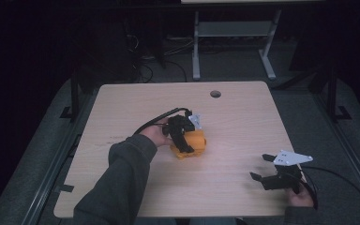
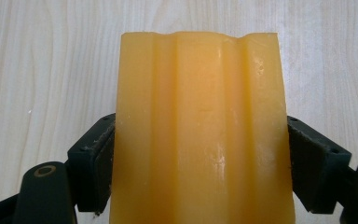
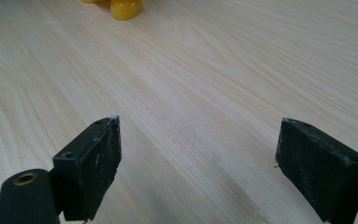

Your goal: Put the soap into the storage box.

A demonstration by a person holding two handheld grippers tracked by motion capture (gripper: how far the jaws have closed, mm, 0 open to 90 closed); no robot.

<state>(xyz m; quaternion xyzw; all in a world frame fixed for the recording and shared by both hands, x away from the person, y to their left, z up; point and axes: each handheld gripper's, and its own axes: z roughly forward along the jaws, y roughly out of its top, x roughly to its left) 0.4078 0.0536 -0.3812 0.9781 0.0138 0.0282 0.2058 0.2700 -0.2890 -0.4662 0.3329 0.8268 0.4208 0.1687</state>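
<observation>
An orange ridged block [image 1: 193, 143] lies near the middle of the wooden table [image 1: 243, 117]. My left gripper [image 1: 183, 140] is shut on it, held by a hand in a grey sleeve. In the left gripper view the block [image 2: 200, 130] stands between both black pads [image 2: 93, 163], which press its two sides. At the table's front right my right gripper [image 1: 264, 168] is open, a hand's width above the wood. Its view shows the two pads [image 3: 95, 163] wide apart with bare tabletop between them, and an edge of the orange block [image 3: 126, 8] far off at the top.
A round cable hole [image 1: 215, 93] sits near the table's far edge. Black cables trail from both grippers. A grey desk frame [image 1: 234, 33] stands on the floor beyond the table.
</observation>
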